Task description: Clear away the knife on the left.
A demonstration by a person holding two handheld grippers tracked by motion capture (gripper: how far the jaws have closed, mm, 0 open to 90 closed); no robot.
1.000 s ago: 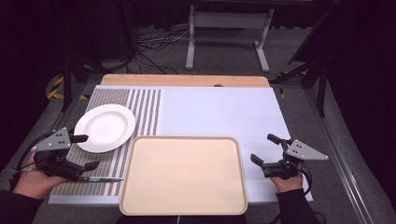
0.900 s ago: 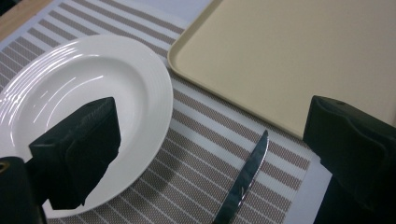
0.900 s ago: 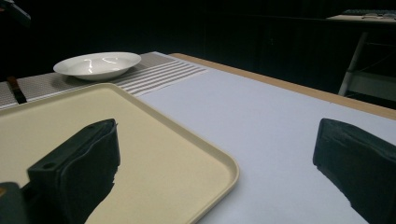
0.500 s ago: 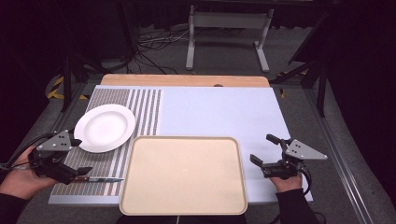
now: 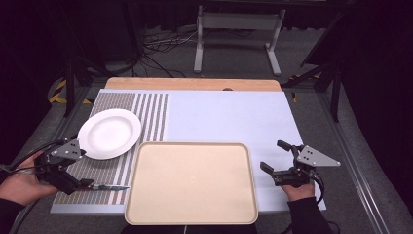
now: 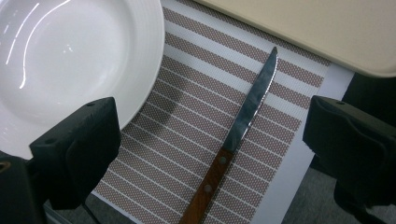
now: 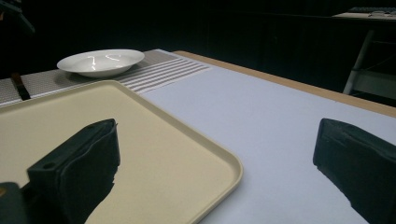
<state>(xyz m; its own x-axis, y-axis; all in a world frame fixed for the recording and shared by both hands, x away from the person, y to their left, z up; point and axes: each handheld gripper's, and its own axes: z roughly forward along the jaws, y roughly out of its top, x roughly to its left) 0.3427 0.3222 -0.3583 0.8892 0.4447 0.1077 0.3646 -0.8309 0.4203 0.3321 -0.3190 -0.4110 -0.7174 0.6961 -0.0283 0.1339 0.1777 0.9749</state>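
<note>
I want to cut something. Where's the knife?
The knife lies on the striped mat, left of the tray, below the plate, by the left claw.

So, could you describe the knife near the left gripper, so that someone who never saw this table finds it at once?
Start at the big beige tray at the near edge of the table. Left of it is a brown-striped mat, and the knife lies there, between the tray and the white plate, in front of the open left gripper. It is the only slim thing there: a serrated steel blade with a riveted wooden handle.
</note>
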